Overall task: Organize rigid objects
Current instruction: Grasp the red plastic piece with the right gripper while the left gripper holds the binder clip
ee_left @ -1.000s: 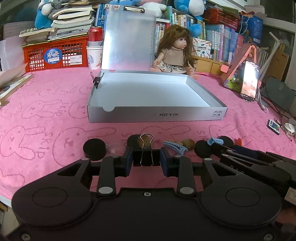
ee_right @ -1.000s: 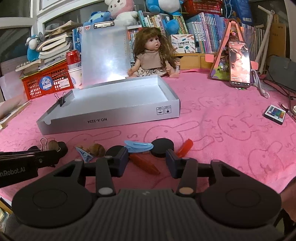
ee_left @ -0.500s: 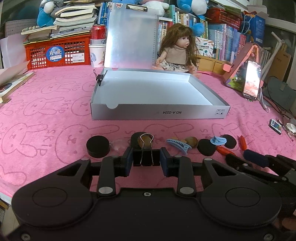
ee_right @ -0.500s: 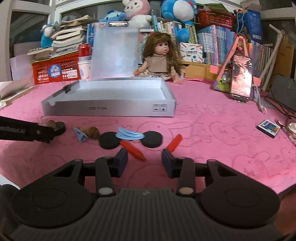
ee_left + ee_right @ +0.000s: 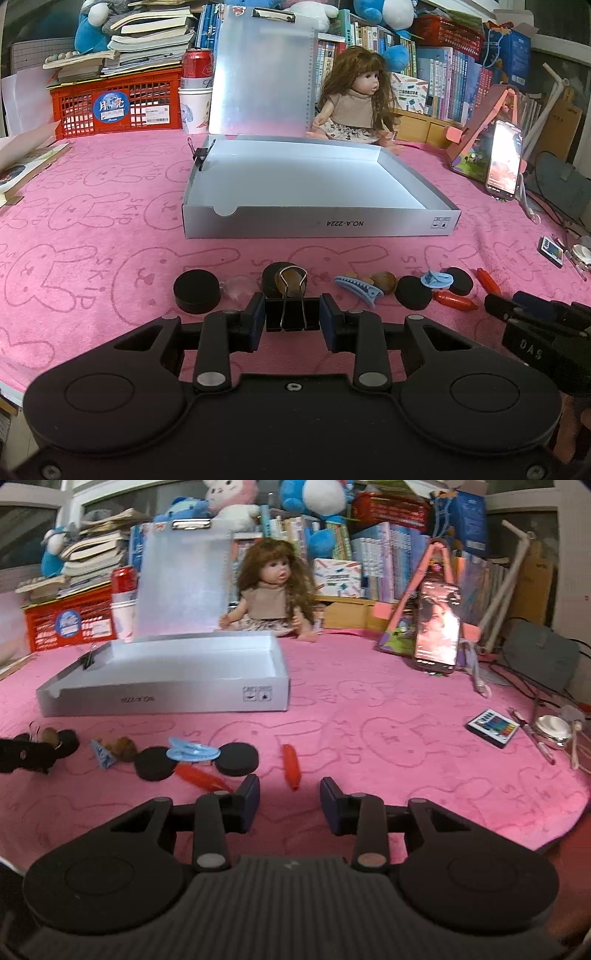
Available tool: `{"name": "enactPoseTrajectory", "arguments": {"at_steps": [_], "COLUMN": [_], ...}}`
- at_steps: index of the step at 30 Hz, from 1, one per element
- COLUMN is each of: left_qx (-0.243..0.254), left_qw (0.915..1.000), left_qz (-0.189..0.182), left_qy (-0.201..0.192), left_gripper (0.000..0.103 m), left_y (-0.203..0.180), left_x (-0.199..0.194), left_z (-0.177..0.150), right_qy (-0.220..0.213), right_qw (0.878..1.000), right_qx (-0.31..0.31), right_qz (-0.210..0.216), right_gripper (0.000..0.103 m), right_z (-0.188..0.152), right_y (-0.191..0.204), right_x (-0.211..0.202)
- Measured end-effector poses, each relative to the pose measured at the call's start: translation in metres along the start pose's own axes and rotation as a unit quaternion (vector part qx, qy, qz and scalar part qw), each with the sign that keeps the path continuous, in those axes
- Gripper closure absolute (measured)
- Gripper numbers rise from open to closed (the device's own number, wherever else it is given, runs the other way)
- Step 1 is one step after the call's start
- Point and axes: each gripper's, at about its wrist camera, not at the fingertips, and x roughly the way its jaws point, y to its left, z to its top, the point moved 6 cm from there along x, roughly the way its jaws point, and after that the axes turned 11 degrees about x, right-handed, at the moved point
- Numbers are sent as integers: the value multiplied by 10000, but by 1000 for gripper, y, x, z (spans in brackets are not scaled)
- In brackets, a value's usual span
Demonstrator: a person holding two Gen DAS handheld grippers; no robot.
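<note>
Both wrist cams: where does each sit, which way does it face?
Left wrist: on the left gripper, angled down across the pink cloth toward the open grey cardboard box; own fingers clamp a black binder clip; the right gripper intrudes at right.
Right wrist: on the right gripper, same heading from further right; open jaws before a red crayon-like stick.
Shared: box, long-haired doll, black discs.

Lighting is dim and warm. Glare washes out the upright translucent lid [image 5: 264, 74] and the phone screen [image 5: 504, 155]. The right wrist view is motion-blurred throughout; the left is sharp. Fisheye distortion bends both views' edges; corners vignette black.
</note>
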Motion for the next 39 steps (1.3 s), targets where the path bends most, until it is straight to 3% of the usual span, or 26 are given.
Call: {"name": "enactPoseTrajectory", "arguments": {"at_steps": [8, 14, 27, 31, 39], "left_qx": [-6, -52, 18, -10, -26], "left_qw": [10000, 10000, 9999, 9999, 9996], "left_qz": [-13, -30, 38, 84, 204], "left_qy": [1, -10, -99, -133, -175], "left_gripper": [73, 73, 73, 72, 69], "left_y": [0, 0, -3, -3, 0], "left_x": [0, -2, -6, -7, -9], "left_z": [0, 2, 4, 2, 0], "right_qy": [93, 331, 143, 52, -257], "right_qw": [9962, 9924, 9964, 9956, 9962], "right_qx": [513, 696, 576, 740, 816], "right_qz": [704, 963, 597, 572, 150], "right_gripper": [53, 58, 51, 36, 35], "right_z": [-1, -8, -1, -2, -6], "right_y": [23, 36, 28, 33, 40], "right_x": [-17, -10, 12, 10, 15]}}
